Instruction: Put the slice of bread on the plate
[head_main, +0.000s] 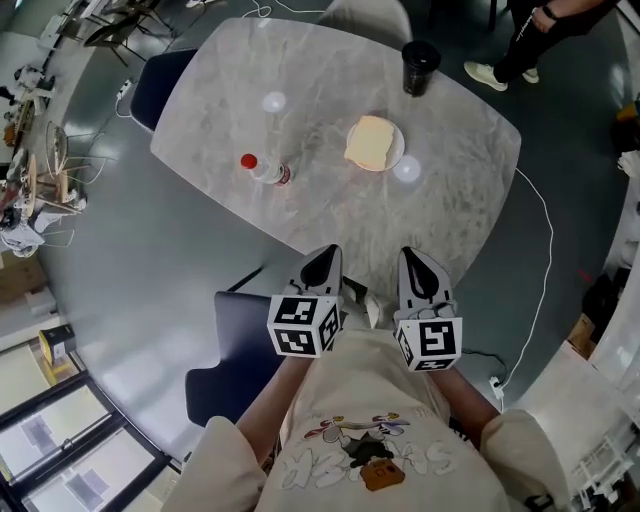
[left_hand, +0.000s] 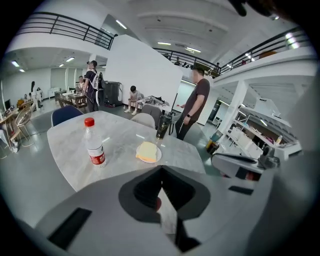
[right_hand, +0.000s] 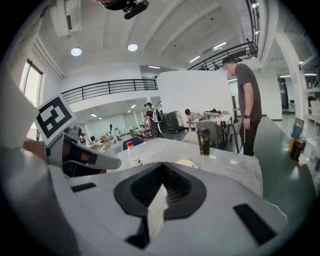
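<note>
Marble tabletop (head_main: 330, 110) fills the middle of the head view, blue chair (head_main: 235, 350) tucked at its near edge, bystander (head_main: 530, 35) standing past the far corner

Left claw (head_main: 322, 268) and right claw (head_main: 418, 270) sit side by side close to the wearer's chest, off the near edge, well apart from everything on the tabletop. Both point out toward the plate but reach nothing. Left claw: jaws pressed together, nothing between them. Right claw: same, jaws meet, empty

Dark cup (head_main: 420, 66) upright near the far edge. Bottle (head_main: 265, 170) with red cap, left of the plate, apart from it; reads as upright in the left gripper view

Plate (head_main: 398, 152) past centre of the tabletop, small and pale. Bread (head_main: 370, 142) lies flat on it, covers most of it, a corner seems to overhang the left rim

Judgement: task looks done, bread is where it belongs, and the closed empty claws parked near the body fit a rest pose with no grasp needed. Only worry would be the overhanging corner, seems stable enough
</note>
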